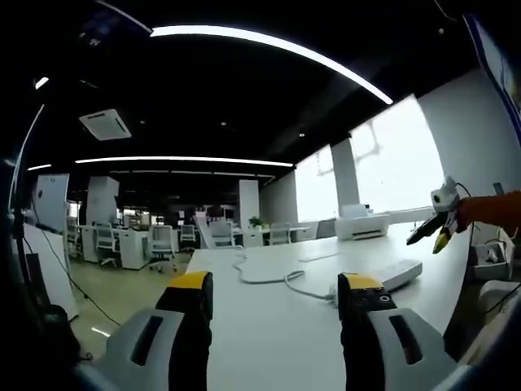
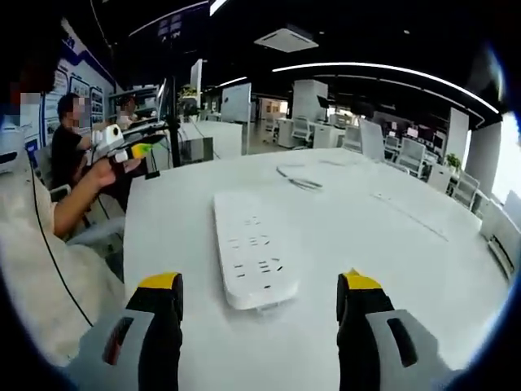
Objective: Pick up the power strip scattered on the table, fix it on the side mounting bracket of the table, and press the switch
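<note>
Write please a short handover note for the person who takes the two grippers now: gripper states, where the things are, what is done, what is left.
Left gripper: open, empty, above the table, with the strip's cable ahead of it.
Right gripper: open, empty, its jaws either side of the near end of the power strip, not closed on it.
The strip lies flat on the white table, sockets up; in the left gripper view it is at the right.
Done: nothing yet; the strip is not picked up.
Left: grasp the strip, fix it on the side bracket, press the switch. I cannot see the bracket or the switch clearly.
</note>
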`<state>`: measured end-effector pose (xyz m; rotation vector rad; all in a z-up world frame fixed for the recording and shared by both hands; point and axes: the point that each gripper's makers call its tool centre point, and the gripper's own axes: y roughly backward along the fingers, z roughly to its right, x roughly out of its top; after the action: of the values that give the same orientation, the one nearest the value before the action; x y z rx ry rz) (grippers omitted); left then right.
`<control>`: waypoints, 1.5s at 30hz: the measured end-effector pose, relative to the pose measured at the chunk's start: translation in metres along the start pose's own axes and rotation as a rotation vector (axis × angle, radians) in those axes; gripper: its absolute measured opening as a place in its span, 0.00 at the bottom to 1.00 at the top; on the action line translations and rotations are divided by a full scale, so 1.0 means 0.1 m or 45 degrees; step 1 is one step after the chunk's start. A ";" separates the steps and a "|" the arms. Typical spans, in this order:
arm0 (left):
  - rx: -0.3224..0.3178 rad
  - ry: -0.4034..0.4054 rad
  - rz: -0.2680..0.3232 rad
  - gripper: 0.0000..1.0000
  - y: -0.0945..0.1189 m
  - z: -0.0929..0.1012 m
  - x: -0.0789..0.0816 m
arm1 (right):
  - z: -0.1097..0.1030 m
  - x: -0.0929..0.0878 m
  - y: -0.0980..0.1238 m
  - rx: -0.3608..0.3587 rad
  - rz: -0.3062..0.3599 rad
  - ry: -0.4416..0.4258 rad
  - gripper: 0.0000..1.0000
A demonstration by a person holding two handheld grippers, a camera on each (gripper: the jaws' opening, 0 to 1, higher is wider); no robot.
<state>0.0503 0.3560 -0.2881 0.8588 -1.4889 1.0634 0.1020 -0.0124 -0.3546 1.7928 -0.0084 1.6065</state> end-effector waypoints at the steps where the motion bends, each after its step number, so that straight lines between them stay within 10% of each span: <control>1: -0.001 -0.001 -0.002 0.66 0.00 0.00 -0.01 | 0.01 0.00 0.00 -0.001 -0.001 -0.001 0.73; 45: -0.006 0.003 -0.009 0.66 0.00 -0.01 -0.04 | 0.00 -0.22 -0.39 0.091 -0.112 0.088 0.67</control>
<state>0.0510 0.3568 -0.2918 0.8590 -1.4843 1.0551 0.1147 0.0069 -0.3925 1.7650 0.1596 1.6231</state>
